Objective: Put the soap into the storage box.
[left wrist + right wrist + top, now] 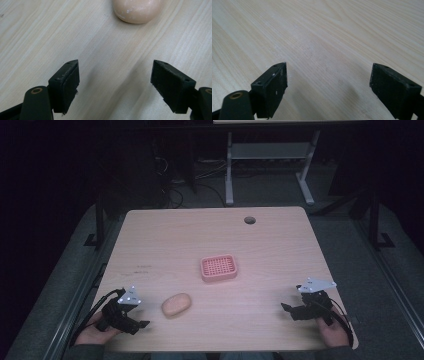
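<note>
A peach-coloured oval soap bar (pixel 176 304) lies on the wooden table (pixel 215 235), near the front left. A pink ridged soap dish (pixel 218 268) sits in the middle of the table, with nothing in it. My left gripper (pixel 142 324) rests at the front left corner, just left of the soap, and stands open. In the left gripper view the soap (pixel 137 10) lies ahead, beyond the spread jaws of the left gripper (pixel 116 77). My right gripper (pixel 285 309) is low at the front right, open over bare wood, as the right gripper view confirms (pixel 328 82).
A round cable hole (pixel 249 220) is near the table's back edge. Beyond the table stand the white legs of another desk (pixel 229 170) and cables on the dark floor. A hand holds each gripper at the front edge.
</note>
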`<state>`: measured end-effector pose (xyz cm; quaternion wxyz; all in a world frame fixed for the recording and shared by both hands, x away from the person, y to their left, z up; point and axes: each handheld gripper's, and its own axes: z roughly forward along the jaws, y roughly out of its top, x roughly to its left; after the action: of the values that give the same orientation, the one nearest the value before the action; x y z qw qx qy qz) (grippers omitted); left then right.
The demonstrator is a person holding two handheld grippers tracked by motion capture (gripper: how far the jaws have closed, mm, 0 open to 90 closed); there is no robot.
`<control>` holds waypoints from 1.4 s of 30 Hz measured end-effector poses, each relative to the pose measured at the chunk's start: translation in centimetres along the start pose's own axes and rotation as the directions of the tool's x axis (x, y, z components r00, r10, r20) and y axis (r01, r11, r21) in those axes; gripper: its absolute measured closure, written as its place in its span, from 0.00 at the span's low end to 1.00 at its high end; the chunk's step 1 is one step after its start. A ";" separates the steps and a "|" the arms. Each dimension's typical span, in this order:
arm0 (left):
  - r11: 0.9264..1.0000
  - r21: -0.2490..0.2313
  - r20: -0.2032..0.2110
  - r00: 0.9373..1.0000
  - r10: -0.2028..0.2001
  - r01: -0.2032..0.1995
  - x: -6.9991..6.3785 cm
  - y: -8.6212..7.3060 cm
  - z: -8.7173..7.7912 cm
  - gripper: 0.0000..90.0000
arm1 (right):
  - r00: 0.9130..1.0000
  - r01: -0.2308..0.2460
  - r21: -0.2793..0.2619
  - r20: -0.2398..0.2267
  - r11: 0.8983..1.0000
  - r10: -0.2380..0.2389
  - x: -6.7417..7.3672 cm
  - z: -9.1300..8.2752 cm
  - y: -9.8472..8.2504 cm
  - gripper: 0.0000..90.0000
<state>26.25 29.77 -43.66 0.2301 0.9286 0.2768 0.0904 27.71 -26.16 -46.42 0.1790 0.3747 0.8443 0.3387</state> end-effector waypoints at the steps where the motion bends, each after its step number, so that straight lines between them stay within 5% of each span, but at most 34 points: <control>1: 1.000 0.000 0.001 1.000 0.005 -0.005 -0.1 0.1 0.0 0.26 | 1.000 0.006 0.001 0.000 1.000 -0.006 0.0 0.0 0.0 0.16; 42: 0.997 0.005 0.033 0.996 0.079 -0.079 -1.2 3.2 1.3 0.25 | 1.000 0.016 -0.007 -0.007 1.000 -0.016 0.1 0.0 0.3 0.16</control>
<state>27.16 26.22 -43.36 0.2278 0.9409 0.2364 0.0831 27.74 -25.94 -46.21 0.1803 0.3662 0.8466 0.3415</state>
